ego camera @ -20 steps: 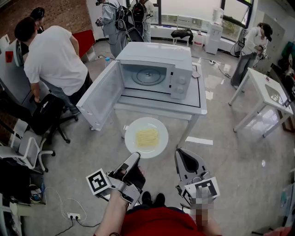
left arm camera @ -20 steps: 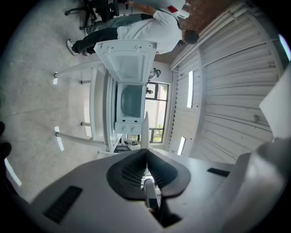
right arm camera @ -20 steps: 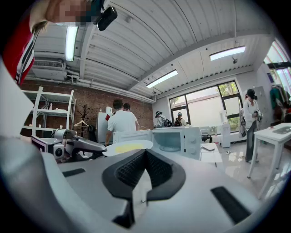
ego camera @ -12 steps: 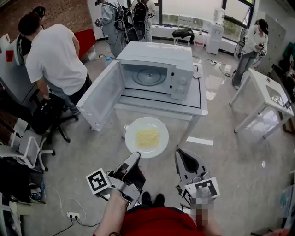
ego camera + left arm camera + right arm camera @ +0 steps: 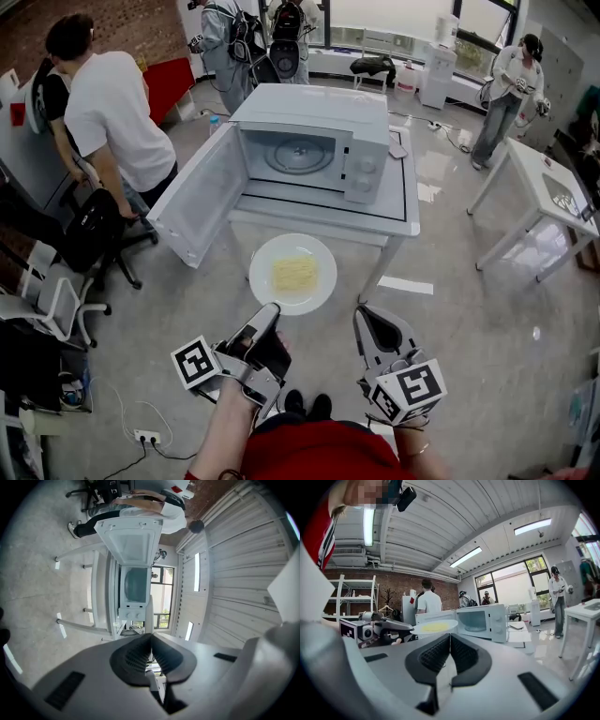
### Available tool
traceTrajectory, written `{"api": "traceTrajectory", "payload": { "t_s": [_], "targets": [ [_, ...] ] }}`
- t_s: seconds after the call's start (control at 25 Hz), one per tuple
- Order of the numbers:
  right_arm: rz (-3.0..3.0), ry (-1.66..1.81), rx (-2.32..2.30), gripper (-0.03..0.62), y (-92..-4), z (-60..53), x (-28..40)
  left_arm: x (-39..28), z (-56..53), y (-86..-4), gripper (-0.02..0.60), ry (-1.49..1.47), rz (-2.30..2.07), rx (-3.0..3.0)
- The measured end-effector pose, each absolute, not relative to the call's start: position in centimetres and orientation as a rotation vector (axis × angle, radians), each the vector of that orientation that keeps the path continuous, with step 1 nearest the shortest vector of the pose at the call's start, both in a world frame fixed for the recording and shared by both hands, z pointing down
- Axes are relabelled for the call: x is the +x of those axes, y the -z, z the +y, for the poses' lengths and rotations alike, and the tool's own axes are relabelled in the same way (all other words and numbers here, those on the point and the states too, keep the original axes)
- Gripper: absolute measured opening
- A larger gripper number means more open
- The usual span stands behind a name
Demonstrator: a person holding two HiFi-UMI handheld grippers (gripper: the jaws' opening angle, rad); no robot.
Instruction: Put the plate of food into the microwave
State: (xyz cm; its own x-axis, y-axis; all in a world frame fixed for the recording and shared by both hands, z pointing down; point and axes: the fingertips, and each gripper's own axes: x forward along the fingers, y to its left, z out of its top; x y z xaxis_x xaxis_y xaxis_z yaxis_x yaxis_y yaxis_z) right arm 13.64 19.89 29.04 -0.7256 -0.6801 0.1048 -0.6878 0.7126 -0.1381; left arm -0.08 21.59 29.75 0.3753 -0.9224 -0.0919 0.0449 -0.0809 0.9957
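Plate of food [image 5: 265,281] in left tongs [image 5: 274,309], open microwave [image 5: 314,105] ahead

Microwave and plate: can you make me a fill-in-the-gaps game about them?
1. The microwave has its door ____.
2. The left claw grips the rim of the ____.
3. The food on it is coloured ____.
4. The right claw is shut and holds ____.
Missing words: open; plate; yellow; nothing.
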Motion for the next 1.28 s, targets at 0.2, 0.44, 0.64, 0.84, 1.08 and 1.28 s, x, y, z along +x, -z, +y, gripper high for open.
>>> {"api": "traceTrajectory", "payload": {
  "t_s": [0.2, 0.44, 0.64, 0.84, 1.08, 1.28],
  "targets": [
    [-2.866, -0.277, 1.156, 0.015, -29.0, 19.2, 15.2, 0.6, 20.4, -29.3, 0.015, 1.002, -0.876, 1.426],
    [-2.882, -0.296, 1.149, 0.015, -29.1, 17.3, 15.3, 0.0, 17.6, -28.5, 0.015, 1.024, -0.908, 1.436],
    [-2.900, -0.311, 1.144, 0.015, -29.6, 14.5, 14.6, -1.4, 14.2, -29.2, 0.015, 1.021, -0.926, 1.436],
    [-2.882, -0.308, 1.174, 0.015, -29.8, 9.9, 12.4, -3.3, 9.4, -29.8, 0.015, 1.009, -0.909, 1.442],
    [-2.842, -0.322, 1.218, 0.015, -29.8, 3.0, 8.5, -7.0, 2.6, -30.2, 0.015, 0.991, -0.891, 1.434],
    [-2.803, -0.321, 1.289, 0.015, -30.0, -2.0, 5.8, -8.7, -2.3, -30.8, 0.015, 0.969, -0.849, 1.436]
  ]
}}
